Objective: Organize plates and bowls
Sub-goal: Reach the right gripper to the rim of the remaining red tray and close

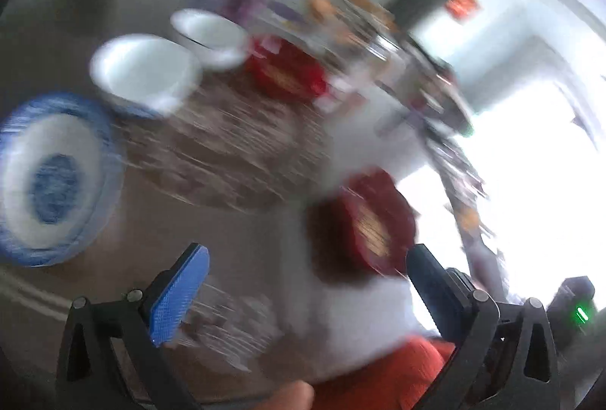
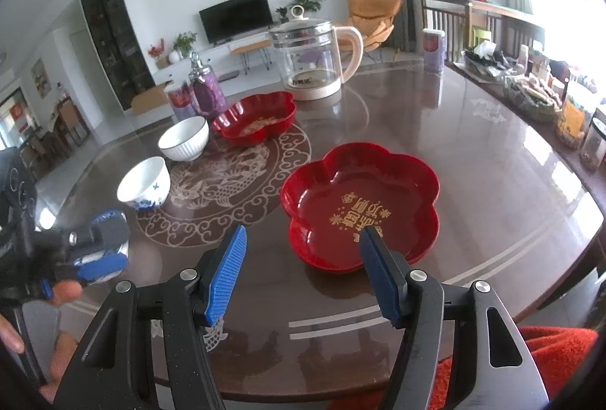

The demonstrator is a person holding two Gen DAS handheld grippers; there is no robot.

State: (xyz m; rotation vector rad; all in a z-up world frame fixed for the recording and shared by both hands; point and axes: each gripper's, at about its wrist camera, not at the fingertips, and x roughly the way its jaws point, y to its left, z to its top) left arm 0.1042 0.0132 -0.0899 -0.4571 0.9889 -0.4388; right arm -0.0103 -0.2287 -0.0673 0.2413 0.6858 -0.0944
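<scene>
Nearest the right gripper [image 2: 301,239] sits a glossy red plum-blossom plate [image 2: 360,205] with gold characters in its well, lying flat on the dark brown table [image 2: 473,160]. The right gripper's blue-padded jaws stand part open with nothing between them; one fingertip overlaps the plate's near rim in the picture, though contact cannot be judged. To the left, the left gripper [image 1: 303,258] has its jaws spread wide and empty, and its own view is heavily smeared. It seems to hover beside a blue-and-white plate [image 1: 53,179], which the right view mostly hides. Farther off stand 2 bowls: a white bowl with blue markings [image 2: 144,184] and a ribbed white bowl [image 2: 184,138], then a second red blossom plate [image 2: 254,118], with a glass kettle [image 2: 314,59] behind it.
</scene>
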